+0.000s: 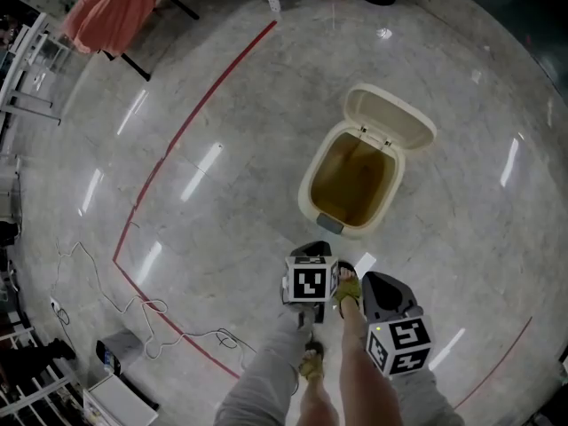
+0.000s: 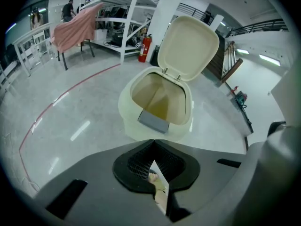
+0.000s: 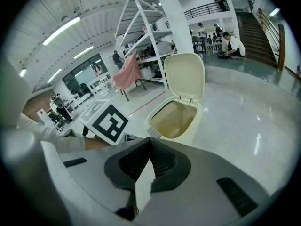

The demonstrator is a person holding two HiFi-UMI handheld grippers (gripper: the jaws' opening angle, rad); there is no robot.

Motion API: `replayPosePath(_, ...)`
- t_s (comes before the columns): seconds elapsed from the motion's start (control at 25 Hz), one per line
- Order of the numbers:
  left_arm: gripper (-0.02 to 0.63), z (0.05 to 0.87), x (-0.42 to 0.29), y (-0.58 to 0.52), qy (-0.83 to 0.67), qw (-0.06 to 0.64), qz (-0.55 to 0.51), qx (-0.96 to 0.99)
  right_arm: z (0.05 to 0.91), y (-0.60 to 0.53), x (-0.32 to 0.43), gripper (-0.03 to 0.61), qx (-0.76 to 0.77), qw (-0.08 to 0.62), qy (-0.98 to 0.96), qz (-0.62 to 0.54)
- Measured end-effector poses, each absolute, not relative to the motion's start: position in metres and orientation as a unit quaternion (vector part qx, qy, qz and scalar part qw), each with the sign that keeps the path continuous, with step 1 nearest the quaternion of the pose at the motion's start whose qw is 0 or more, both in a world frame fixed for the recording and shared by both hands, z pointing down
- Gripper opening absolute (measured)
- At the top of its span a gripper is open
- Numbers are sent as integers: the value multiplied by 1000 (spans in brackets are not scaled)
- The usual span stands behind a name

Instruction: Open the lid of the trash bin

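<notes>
Facing the bin (image 1: 310,187) from the pedal side, both tongs are held low by the legs; the bin stands ahead of them on the floor (image 1: 222,202), well apart from either tip.
Left tongs (image 1: 312,249): jaws pressed together, nothing between them; only a sliver of foot shows past the tips in the left gripper view.
Right tongs (image 1: 374,280): jaws likewise closed and empty.
Bin long axis runs away from the tongs; grey pedal (image 1: 330,224) at the near end, hinge at the far end.
Lid (image 1: 391,119) stands raised beyond the hinge, tipped back, away from the tongs; the tan inside is open to view.
Left tongs are the nearer, almost in line with the pedal; right tongs sit further back and to the right, with the bin ahead-left of them.
Judgement: the lid is already open, so the task looks done; any further contact would come from the near, pedal end, left side first.
</notes>
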State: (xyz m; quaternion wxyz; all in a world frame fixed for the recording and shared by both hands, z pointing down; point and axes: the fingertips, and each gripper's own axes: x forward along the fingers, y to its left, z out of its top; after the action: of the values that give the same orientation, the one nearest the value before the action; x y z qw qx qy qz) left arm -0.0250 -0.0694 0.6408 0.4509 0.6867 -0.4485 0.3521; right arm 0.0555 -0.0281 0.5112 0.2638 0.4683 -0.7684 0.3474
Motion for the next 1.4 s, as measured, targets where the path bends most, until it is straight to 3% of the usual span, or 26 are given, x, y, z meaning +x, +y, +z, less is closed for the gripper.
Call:
replayPosePath(1.04, 8, 472, -25, -16, -461, 458, 190, 736, 473, -10, 57, -3, 472, 241, -778, 339)
replayPosePath(1.4, 8, 456, -23, -5, -465, 443, 190, 743, 461, -1, 57, -3, 470, 245, -781, 332)
